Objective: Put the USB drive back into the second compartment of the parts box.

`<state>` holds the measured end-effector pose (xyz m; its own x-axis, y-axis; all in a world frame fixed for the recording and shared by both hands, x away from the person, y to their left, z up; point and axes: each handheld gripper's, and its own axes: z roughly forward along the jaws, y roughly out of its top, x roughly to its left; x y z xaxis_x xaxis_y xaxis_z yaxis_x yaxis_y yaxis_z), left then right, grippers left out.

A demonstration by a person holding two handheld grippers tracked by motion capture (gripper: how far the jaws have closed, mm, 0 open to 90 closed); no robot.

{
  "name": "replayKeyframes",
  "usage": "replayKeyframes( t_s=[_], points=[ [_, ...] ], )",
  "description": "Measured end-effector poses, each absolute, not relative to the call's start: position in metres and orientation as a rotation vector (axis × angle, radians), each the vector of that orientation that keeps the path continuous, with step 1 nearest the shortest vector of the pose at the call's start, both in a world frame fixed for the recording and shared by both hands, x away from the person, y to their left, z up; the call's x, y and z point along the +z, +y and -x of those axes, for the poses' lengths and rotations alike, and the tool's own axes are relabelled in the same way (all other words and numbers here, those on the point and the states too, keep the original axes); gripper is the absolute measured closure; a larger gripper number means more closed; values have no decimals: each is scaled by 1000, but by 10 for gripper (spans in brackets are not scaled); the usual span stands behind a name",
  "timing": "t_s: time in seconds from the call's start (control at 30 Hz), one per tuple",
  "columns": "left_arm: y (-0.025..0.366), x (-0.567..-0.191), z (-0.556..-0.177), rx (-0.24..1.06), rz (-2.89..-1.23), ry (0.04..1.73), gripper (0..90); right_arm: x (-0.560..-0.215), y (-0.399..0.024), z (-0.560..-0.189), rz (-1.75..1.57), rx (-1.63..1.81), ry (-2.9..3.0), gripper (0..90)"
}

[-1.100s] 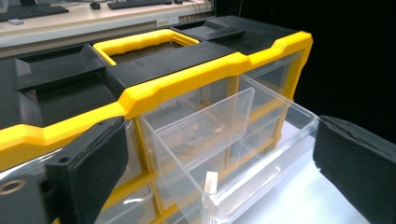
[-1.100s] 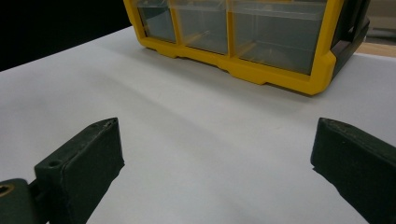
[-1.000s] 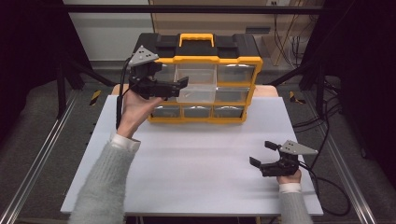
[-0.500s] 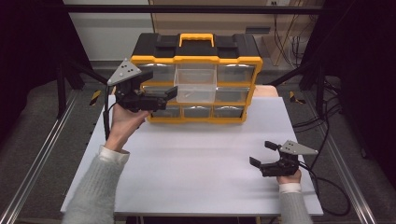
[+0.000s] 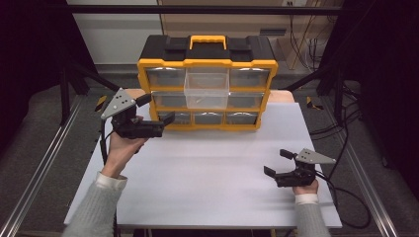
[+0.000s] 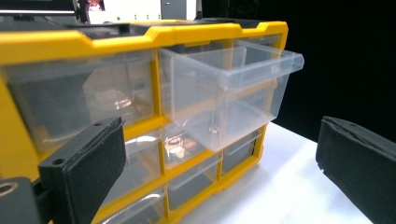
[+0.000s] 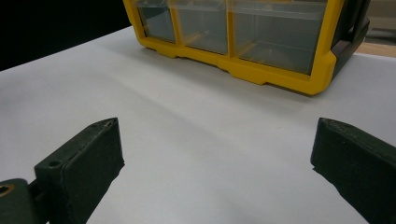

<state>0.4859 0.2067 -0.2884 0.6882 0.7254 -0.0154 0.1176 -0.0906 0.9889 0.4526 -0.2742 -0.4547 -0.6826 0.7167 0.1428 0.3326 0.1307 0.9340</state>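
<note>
A yellow and black drawer cabinet (image 5: 207, 63) stands at the far middle of the white table (image 5: 207, 173), with rows of clear drawers. Its top middle drawer (image 5: 206, 88) is pulled out and looks empty; the others are in. My left gripper (image 5: 156, 108) is open in front of the cabinet's lower left corner, apart from it, holding nothing. In the left gripper view the pulled-out drawer (image 6: 233, 93) sits ahead between the open gripper (image 6: 217, 140) jaws, at a distance. My right gripper (image 5: 276, 162) rests open near the table's front right. The right gripper view has its open gripper (image 7: 215, 126) facing the cabinet's bottom row (image 7: 275, 74).
Metal rails run along both sides of the table. Cables trail off the right edge behind the right hand. A wooden board edge shows behind the cabinet. Bare table surface lies between the two grippers.
My left gripper has drawn back from the cabinet's front, moving left and toward the person. The top middle drawer stays pulled out. The right gripper has not moved.
</note>
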Motion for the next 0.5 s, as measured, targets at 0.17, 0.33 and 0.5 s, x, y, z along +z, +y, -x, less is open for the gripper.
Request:
replayKeyframes(
  t_s=[0.17, 0.33, 0.5],
  points=[
    [215, -303, -479, 602, -1617, 702, 15, -454, -274, -452, -1017, 1571, 2071, 27],
    [222, -317, -473, 596, -1613, 698, 15, -455, -274, -452, -1016, 1565, 2071, 27],
    [229, -335, -469, 591, -1626, 704, 16, -455, -274, -452, -1017, 1564, 2070, 27]
  ],
)
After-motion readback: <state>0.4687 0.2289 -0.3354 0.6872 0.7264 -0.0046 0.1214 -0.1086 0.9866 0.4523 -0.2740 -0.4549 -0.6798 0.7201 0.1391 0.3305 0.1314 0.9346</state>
